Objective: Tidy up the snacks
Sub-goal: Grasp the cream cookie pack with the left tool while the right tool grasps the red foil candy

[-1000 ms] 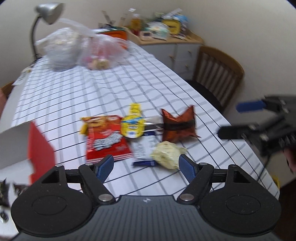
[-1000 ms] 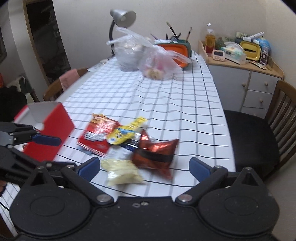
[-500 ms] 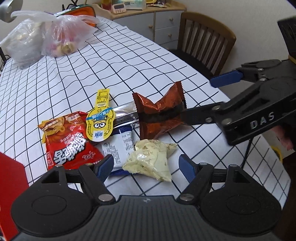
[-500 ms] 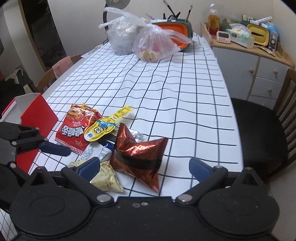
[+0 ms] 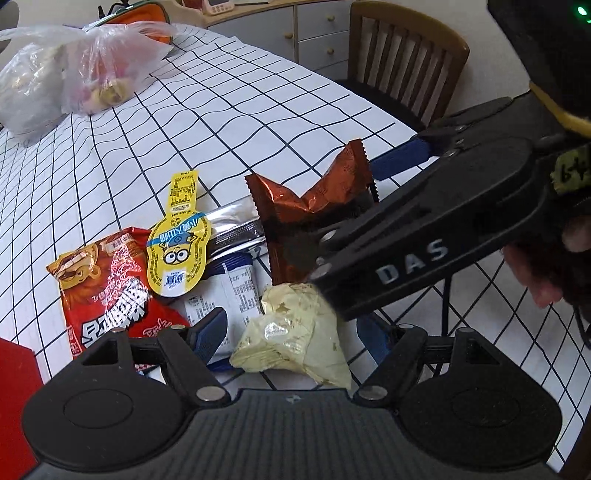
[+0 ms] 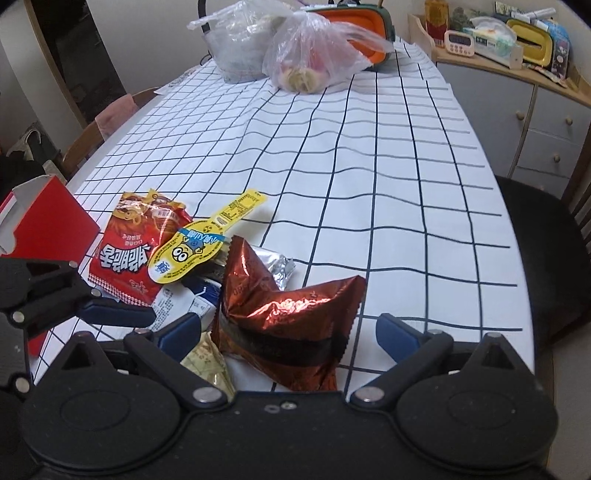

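Observation:
A pile of snacks lies near the table's front edge. A brown foil bag [image 6: 291,317] sits between the open jaws of my right gripper [image 6: 291,332]; it also shows in the left wrist view [image 5: 314,206]. A pale yellow packet [image 5: 295,332] lies between the open jaws of my left gripper [image 5: 295,332]; its corner shows in the right wrist view [image 6: 207,362]. Beside them lie a red noodle snack bag [image 5: 107,291], a yellow Minion pack [image 5: 177,254], a white and blue packet [image 5: 229,291] and a silver wrapper [image 5: 232,229]. Neither gripper holds anything.
A red box [image 6: 48,221] stands at the left of the pile. Two plastic bags [image 6: 306,55] and an orange container [image 6: 354,14] sit at the table's far end. A wooden chair [image 5: 402,62] stands at the right side, a cabinet [image 6: 535,96] behind it.
Both grippers have moved down and closer to the pile. The right gripper now straddles the brown foil bag, the left one straddles the pale yellow packet.

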The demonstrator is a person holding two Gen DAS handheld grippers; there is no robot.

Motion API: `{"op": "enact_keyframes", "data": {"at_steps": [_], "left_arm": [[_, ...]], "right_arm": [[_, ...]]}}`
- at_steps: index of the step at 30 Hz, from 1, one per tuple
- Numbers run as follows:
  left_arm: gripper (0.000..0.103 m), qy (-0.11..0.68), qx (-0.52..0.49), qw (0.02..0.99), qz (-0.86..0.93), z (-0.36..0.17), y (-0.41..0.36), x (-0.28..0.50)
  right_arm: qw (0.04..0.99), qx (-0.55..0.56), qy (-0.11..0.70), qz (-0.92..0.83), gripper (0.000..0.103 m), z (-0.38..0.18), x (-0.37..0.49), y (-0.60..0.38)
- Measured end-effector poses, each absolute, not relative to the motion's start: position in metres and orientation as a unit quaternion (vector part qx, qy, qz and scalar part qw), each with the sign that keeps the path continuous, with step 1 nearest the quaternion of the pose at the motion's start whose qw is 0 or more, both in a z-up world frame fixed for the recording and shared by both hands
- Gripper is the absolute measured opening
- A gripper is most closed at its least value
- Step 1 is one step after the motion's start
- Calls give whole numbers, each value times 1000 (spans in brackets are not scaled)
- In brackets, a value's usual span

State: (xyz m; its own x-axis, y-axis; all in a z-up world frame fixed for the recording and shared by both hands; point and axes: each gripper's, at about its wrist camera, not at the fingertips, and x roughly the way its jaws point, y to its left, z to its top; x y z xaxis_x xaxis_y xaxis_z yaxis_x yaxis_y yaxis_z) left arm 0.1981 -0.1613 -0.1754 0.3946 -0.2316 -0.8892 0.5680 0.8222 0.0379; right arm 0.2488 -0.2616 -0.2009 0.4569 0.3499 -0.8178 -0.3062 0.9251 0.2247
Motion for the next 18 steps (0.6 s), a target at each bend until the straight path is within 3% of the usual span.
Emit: {"op": "enact_keyframes", "data": {"at_steps": [4,7,13,14,18], "left_arm": [[75,497,167,818,-237,-179,-160,202],[59,504,159,816,-235,-180,-156,202],[48,510,142,817,-229,-177,-151,200],[45,511,141,817,-227,-176,-151,199],[45,513,139,819,-217,-175,-152,196]], "right_arm": [[850,25,488,196,87,-204,249,-258],[849,33,489,198,78,-203,247,-260],[852,50,486,190,62,-200,239,-265],[852,52,485,188,55,-199,237,-265],[859,58,475,182,47,-195,227,-266]]}}
